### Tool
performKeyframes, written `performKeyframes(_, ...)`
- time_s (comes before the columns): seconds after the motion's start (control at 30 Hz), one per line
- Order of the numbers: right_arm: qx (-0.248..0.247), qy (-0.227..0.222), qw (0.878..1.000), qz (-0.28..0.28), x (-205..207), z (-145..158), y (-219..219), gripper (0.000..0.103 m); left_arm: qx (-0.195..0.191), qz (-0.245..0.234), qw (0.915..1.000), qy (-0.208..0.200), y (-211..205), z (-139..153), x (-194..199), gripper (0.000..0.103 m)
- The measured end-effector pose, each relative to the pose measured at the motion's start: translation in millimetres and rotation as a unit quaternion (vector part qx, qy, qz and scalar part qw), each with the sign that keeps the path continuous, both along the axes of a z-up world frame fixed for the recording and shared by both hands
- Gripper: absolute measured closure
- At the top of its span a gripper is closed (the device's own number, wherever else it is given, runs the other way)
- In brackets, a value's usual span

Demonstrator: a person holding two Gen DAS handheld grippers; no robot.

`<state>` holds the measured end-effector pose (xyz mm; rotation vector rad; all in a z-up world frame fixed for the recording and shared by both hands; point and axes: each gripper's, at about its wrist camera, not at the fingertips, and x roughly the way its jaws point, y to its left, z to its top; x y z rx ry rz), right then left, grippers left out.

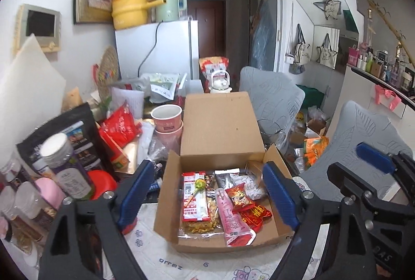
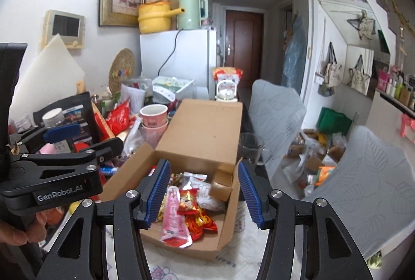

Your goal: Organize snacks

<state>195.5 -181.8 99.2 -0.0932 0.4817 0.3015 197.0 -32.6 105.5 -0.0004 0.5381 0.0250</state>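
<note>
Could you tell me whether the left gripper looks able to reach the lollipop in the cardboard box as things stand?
Probably yes: the left gripper is open and empty, the cardboard box has its lid up, and the lollipop lies on top of the snacks, uncovered.

"GenRobot.AI" is written in white on the black left gripper [image 2: 61, 133], to the left of the cardboard box [image 2: 197, 134]. The words on the snack packs inside the box are too small to read.
</note>
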Motion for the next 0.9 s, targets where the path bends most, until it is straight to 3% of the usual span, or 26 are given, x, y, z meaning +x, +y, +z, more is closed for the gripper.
performKeyframes(0.03, 0.002, -0.005, 1.000, 0.001, -5, 1, -1, 0.034, 0.000, -0.003, 1.0000, -0.001, 0, 2, -6, 0.017)
performKeyframes(0.37, 0.003, -0.026, 1.000, 0.003, -55, 5, -6, 0.024, 0.014, -0.018, 0.9996, -0.015, -7, 4, -57, 0.014)
performKeyframes(0.9, 0.003, 0.000, 1.000, -0.016, -104, -28, -14, 0.024, 0.011, -0.036, 0.9991, 0.017, -11, -32, -107, 0.014)
